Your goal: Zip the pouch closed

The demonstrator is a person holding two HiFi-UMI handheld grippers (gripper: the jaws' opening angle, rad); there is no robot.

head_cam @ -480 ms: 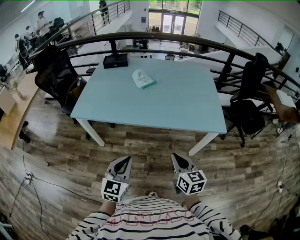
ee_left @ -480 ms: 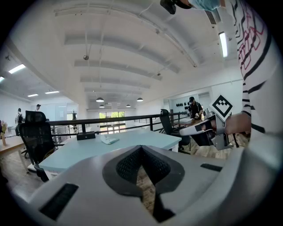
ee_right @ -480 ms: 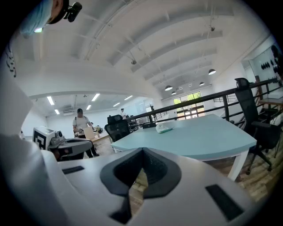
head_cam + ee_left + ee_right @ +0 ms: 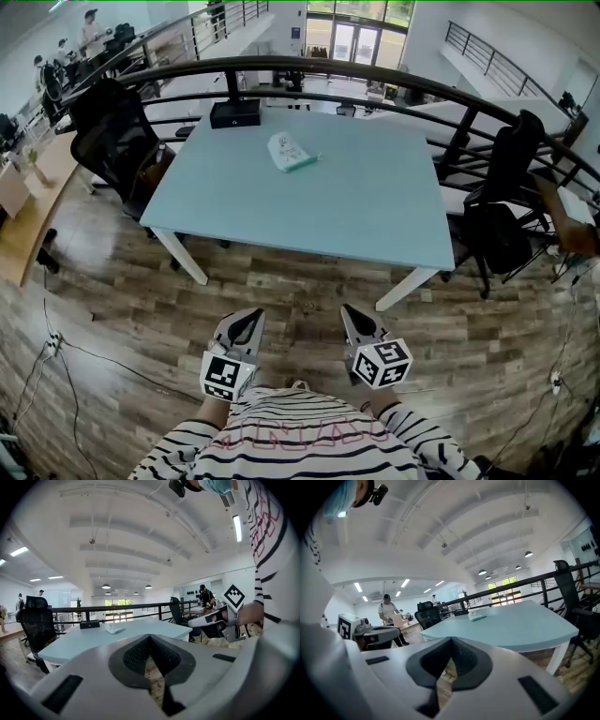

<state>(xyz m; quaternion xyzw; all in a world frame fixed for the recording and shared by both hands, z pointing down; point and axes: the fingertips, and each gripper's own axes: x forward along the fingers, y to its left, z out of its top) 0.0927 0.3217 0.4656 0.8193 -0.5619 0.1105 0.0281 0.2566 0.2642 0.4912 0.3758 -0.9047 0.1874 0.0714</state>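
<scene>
One pouch (image 4: 289,152), white with a green edge, lies flat on the pale blue table (image 4: 366,202). It is toward the far side of the top, at about 11 o'clock from the table's centre. Whether its zip is open cannot be made out at this range. Nothing touches it.

One other thing is on the table, a black box (image 4: 234,114). It sits at the far left corner, at about 11 o'clock from the pouch and apart from it.

A black curved railing (image 4: 375,79) runs behind the table from 9 o'clock round to 3 o'clock. Two black office chairs stand at the table's sides, one at 9 o'clock (image 4: 106,131) and one at 3 o'clock (image 4: 511,155).

The two grippers are well short of the table, over the wood floor (image 4: 300,291) and close to the person's striped shirt (image 4: 300,439), at 6 o'clock from the pouch.

The left gripper (image 4: 249,319) points toward 12 o'clock. In its own view the jaw tips meet, with only floor showing through the slit below them and nothing held.

The right gripper (image 4: 349,313) points toward 11 o'clock. Its tips are likewise pressed together and it holds nothing.

Each gripper carries one marker cube, so there are two, the left one (image 4: 225,376) and the right one (image 4: 382,363). The grippers are side by side, near each other but apart. In each gripper's view the pouch appears small and distant on the tabletop beyond the jaws.
</scene>
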